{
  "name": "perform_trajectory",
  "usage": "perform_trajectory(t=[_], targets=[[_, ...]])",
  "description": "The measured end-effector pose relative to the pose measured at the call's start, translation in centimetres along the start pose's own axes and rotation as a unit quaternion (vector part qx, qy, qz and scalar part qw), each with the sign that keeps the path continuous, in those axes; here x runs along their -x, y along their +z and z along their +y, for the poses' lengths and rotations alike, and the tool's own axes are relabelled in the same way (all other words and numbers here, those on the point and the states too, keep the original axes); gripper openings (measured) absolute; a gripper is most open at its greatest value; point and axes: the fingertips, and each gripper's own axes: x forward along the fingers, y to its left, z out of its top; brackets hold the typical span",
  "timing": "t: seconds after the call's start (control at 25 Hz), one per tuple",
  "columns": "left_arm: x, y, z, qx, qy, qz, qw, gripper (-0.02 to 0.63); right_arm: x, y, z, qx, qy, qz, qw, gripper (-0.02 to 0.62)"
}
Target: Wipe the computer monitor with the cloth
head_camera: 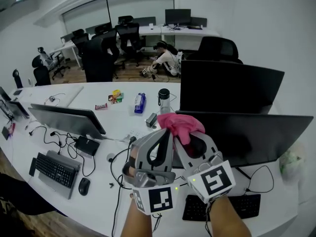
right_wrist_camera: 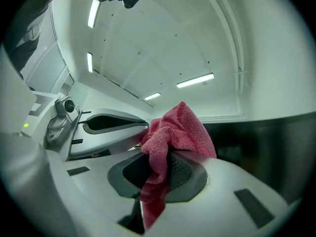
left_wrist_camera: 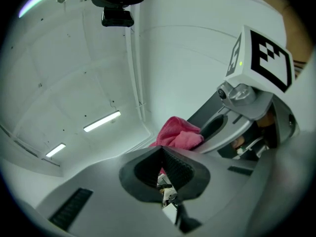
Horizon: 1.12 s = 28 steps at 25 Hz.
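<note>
Right now we hold the right tongs (right_wrist_camera: pixel 165 157) pinched tight on the pink cloth (right_wrist_camera: pixel 177 130). A fold bunches up above the pads and a tail hangs down between them. Our left tongs (left_wrist_camera: pixel 162 154) are pressed together with nothing in them. They sit just beside the right pair, and the cloth shows behind their tips in the left gripper view.

From the head view both tools are raised side by side, tips pointing away from us, marker cubes (head_camera: pixel 213 180) nearest the camera. The cloth sits at the upper left corner of the computer monitor (head_camera: pixel 256 132), a dark screen facing us. Whether the cloth touches the glass we cannot tell. A second dark monitor (head_camera: pixel 227 85) stands behind the first, and a black keyboard (head_camera: pixel 237 206) lies below the screen.

Further left on the white worktop (head_camera: pixel 89 95) we see a bottle (head_camera: pixel 164 100), a blue packet (head_camera: pixel 140 102), a third monitor (head_camera: pixel 66 118) turned aside, a grey keyboard (head_camera: pixel 57 169) and a mouse (head_camera: pixel 84 185). Beyond the worktop stand office chairs (head_camera: pixel 101 53), and a person (head_camera: pixel 165 63) sits on the floor.
</note>
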Motion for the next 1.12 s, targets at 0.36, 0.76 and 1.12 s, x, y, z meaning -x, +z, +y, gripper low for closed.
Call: perform_trajectory(t=[0.36,0.76,1.12], targets=[[-1.0,2.9,1.6,-0.033,0.008,-0.025,0.9991,0.006,-0.2,2.8,-0.8,0.011,-0.008,-0.028,1.000,0.063],[-2.6,6.2,-0.7,-0.051,-0.005,-0.045,0.9977,0.006,2.8,3.7,-4.0,0.014,-0.032,-0.034,0.999,0.063],[-4.1,9.9,-4.5,-0.062,-0.018,-0.054,0.9964,0.006,7.0,3.0,-7.7,0.020,-0.044,-0.019,0.999,0.063]])
